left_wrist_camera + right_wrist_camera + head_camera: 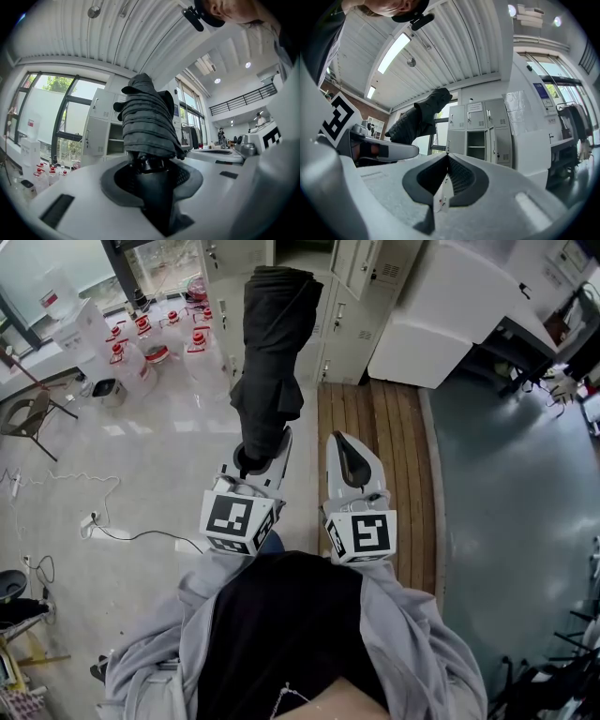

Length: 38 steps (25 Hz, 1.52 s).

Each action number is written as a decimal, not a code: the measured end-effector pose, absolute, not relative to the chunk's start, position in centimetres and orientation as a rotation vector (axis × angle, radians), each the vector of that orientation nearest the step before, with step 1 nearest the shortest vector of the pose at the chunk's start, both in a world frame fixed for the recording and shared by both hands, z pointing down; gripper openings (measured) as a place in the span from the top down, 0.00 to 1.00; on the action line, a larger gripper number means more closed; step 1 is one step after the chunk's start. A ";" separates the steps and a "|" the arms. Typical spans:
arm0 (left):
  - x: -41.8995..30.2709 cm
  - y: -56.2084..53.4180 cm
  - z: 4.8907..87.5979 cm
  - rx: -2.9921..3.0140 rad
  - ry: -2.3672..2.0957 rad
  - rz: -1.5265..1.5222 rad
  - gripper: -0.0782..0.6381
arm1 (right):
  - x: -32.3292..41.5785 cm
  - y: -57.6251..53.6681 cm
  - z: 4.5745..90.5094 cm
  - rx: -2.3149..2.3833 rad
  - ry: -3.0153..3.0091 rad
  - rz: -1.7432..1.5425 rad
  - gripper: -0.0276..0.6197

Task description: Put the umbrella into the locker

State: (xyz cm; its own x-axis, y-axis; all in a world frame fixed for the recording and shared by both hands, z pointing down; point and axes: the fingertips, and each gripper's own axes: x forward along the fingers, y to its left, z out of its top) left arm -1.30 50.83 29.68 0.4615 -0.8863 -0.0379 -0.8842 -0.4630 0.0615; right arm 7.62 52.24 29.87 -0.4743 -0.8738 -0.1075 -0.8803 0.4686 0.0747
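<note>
floor: pale tiles [159,465] | wood planks [394,437] | windows [70,108] | ribbed ceiling [93,37]

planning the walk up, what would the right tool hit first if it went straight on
Likely the grey lockers, about at the left edge of the open compartment; the way to them looks free, though depth is unclear.

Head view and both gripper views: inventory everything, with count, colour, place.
umbrella: one, black, folded, in the left gripper, pointing towards the lockers
lockers: one bank, pale grey, ahead; one compartment open
water jugs: several, clear with red caps, floor at left
chair: one, dark, far left
wooden strip: one, brown, floor ahead
white cabinet: one, right of the lockers
cables: white and dark, floor at left
left gripper: white, shut on the umbrella
right gripper: white, shut, empty
hoodie: grey, on the person
</note>
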 end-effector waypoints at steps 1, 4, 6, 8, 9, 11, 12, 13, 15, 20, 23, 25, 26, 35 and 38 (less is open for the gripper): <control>-1.4 50.5 29.7 2.658 -1.609 -0.102 0.73 | 7.6 51.9 30.0 -1.585 2.644 0.179 0.95; -1.7 49.4 29.8 2.661 -1.604 -0.108 0.73 | 7.6 50.9 30.4 -1.599 2.633 0.164 0.95; -1.7 48.4 30.2 2.662 -1.595 -0.106 0.73 | 7.6 49.9 30.7 -1.598 2.630 0.170 0.95; -1.7 47.3 30.5 2.664 -1.584 -0.104 0.73 | 7.7 48.8 30.8 -1.604 2.623 0.174 0.95; -1.6 46.6 30.6 2.667 -1.580 -0.105 0.73 | 7.8 48.1 30.9 -1.611 2.616 0.172 0.95; -1.7 45.0 30.6 2.675 -1.569 -0.112 0.73 | 7.6 46.4 30.8 -1.624 2.606 0.173 0.95; -1.8 44.1 30.6 2.679 -1.564 -0.114 0.73 | 7.5 45.4 30.8 -1.628 2.604 0.175 0.95; -2.0 43.1 30.6 2.683 -1.558 -0.115 0.73 | 7.3 44.4 30.7 -1.629 2.606 0.179 0.95; -2.3 40.9 30.5 2.688 -1.550 -0.115 0.73 | 6.8 42.1 30.6 -1.627 2.615 0.190 0.95; -3.7 34.8 30.7 2.689 -1.518 -0.110 0.73 | 5.4 36.0 30.5 -1.656 2.618 0.187 0.95; -4.5 31.7 30.9 2.678 -1.471 -0.107 0.73 | 4.7 32.9 30.4 -1.688 2.600 0.164 0.95; -5.1 29.6 30.8 2.677 -1.455 -0.107 0.73 | 4.1 30.8 30.3 -1.700 2.600 0.162 0.95; -5.4 28.4 30.8 2.679 -1.446 -0.107 0.73 | 3.8 29.8 30.3 -1.706 2.600 0.162 0.95; -6.7 20.2 31.1 2.707 -1.373 -0.098 0.73 | 2.7 22.0 30.5 -1.776 2.570 0.160 0.95; -7.1 18.2 31.6 2.707 -1.357 -0.094 0.73 | 2.3 20.1 31.0 -1.790 2.565 0.150 0.95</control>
